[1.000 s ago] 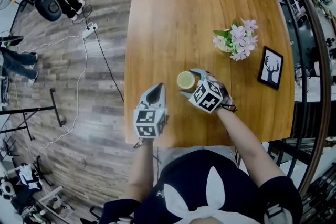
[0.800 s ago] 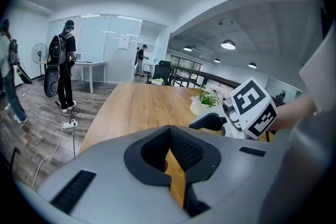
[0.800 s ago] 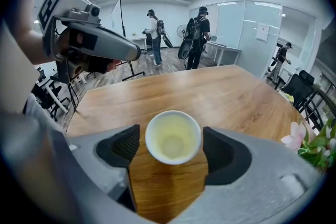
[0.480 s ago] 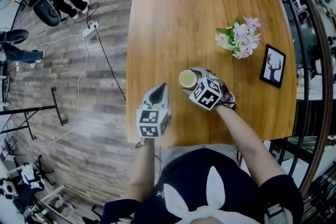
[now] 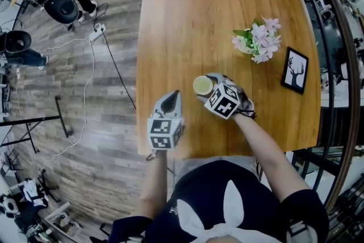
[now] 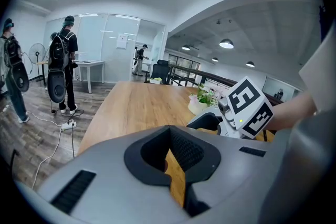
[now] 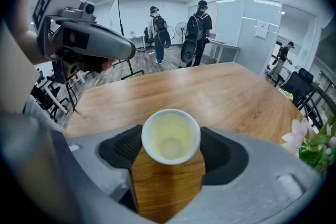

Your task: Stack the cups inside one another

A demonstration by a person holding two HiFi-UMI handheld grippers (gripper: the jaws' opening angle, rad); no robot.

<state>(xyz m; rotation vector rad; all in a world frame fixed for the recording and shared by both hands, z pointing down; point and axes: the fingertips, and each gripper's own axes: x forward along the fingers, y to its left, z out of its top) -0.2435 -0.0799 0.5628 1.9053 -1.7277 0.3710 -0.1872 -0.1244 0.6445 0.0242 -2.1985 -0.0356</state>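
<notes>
On the tabletop (image 5: 187, 20), near its front edge, stands one cup (image 5: 201, 85), upright, white-rimmed and pale inside. Two grippers are by it. The right gripper (image 5: 206, 89) straddles the cup; its jaws have just been closing and now meet the rim on both sides, with no gap showing. The left gripper (image 5: 171, 97) is just left of the cup and a little nearer the front edge, tips pressed together, holding nothing. Beyond the cup to the right sit one pot of pink flowers (image 5: 256, 42) and one framed deer picture (image 5: 294, 72). Compared with a second ago, cup, pot and picture have kept their places.
</notes>
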